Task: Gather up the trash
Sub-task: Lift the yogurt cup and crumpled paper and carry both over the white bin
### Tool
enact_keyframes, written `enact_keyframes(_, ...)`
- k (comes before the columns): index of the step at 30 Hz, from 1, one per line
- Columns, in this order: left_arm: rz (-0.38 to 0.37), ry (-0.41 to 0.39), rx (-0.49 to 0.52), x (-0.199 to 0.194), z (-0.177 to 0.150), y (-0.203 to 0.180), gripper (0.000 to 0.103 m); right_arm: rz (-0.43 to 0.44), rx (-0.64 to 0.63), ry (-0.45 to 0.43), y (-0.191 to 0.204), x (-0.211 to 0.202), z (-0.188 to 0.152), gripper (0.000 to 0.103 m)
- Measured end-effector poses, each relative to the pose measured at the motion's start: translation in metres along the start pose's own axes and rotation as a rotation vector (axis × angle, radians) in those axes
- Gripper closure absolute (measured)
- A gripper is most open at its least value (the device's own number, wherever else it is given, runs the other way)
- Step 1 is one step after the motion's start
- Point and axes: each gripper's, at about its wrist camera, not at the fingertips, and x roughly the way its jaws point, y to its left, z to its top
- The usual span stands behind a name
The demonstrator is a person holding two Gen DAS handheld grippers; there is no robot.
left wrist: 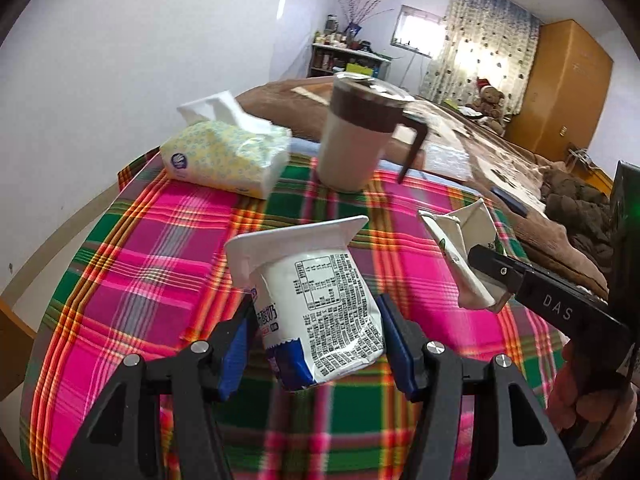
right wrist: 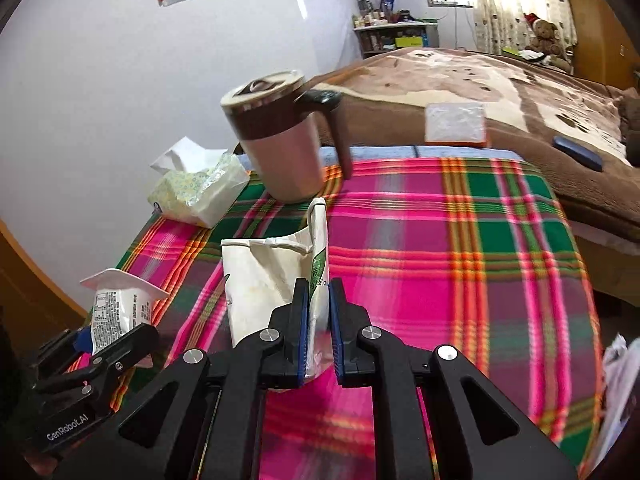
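Both pieces look lifted clear of the plaid tabletop [left wrist: 160, 248], so I'd carry them level, steering around the mug [left wrist: 352, 136] and tissue pack [left wrist: 224, 156]. Left gripper [left wrist: 316, 340] squeezes the dented white yogurt cup [left wrist: 320, 300], print facing up. Right gripper [right wrist: 319, 328] pinches the flattened carton [right wrist: 276, 280], torn open on top.

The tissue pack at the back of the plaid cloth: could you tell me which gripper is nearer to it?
Left. The left gripper, holding the yogurt cup, sits on the tissue pack's side of the table; the right gripper, clamping the crushed carton, is on the far side.
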Motion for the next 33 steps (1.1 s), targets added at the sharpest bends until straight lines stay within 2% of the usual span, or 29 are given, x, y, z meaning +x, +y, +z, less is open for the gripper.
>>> enact_keyframes(18, -0.134, -0.074, 0.136, -0.048, -0.02, -0.086, 0.042, -0.089, 0.098, -0.13, -0.059, -0.091, -0.032, 0.093)
enact_keyframes(33, -0.289, -0.075, 0.289, -0.055, -0.039, -0.185, 0.042, -0.248, 0.211, -0.212, -0.129, -0.152, -0.06, 0.093)
